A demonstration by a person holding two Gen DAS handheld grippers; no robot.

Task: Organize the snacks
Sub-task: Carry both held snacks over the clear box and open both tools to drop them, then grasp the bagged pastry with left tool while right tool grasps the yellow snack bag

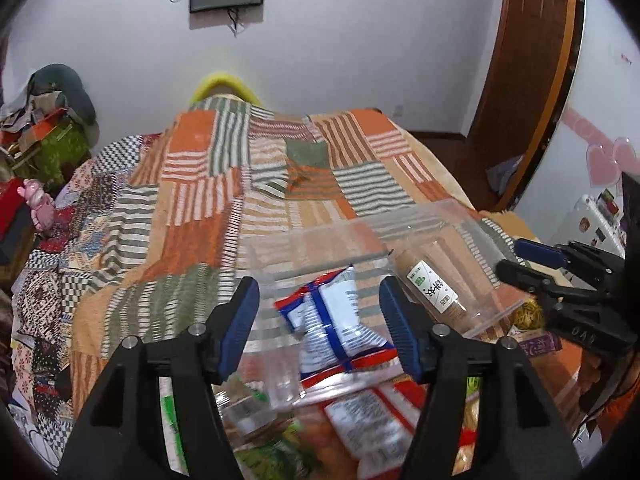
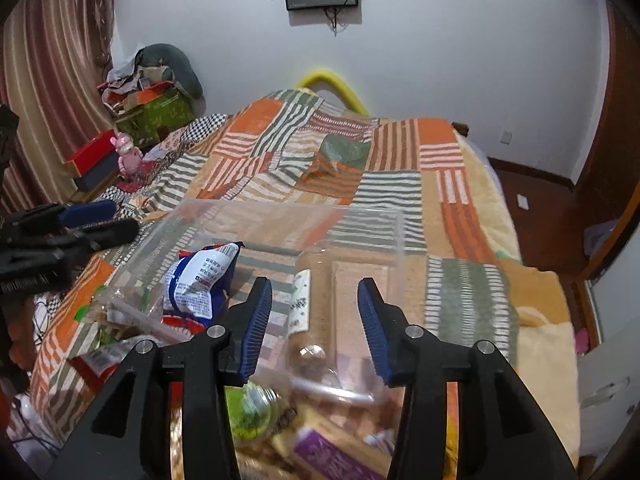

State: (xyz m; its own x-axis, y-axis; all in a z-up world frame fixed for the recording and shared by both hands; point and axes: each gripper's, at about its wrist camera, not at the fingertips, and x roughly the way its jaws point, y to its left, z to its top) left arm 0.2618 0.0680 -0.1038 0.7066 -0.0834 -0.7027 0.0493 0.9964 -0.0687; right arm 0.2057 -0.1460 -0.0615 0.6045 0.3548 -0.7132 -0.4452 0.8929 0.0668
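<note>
A clear plastic bin [image 1: 316, 234] [image 2: 288, 205] sits on the patchwork quilt. Inside it lie a blue, white and red snack packet [image 1: 332, 320] [image 2: 198, 280] and a clear pack of brown biscuits with a white label [image 1: 434, 286] [image 2: 308, 312]. My left gripper [image 1: 320, 292] hovers over the packet, open, its pads clear of it. My right gripper [image 2: 315, 288] stands open over the biscuit pack without touching it. Each gripper shows in the other's view, the right gripper [image 1: 510, 258] at the bin's right side and the left gripper [image 2: 124, 218] at its left side.
Several loose snacks lie blurred on the quilt [image 1: 192, 208] in front of the bin: red and white packets [image 1: 368, 420], a green one [image 2: 248, 408], a purple pack [image 2: 332, 456]. Boxes and clutter [image 2: 148, 112] are piled at the far left by a curtain. A wooden door [image 1: 528, 80] stands right.
</note>
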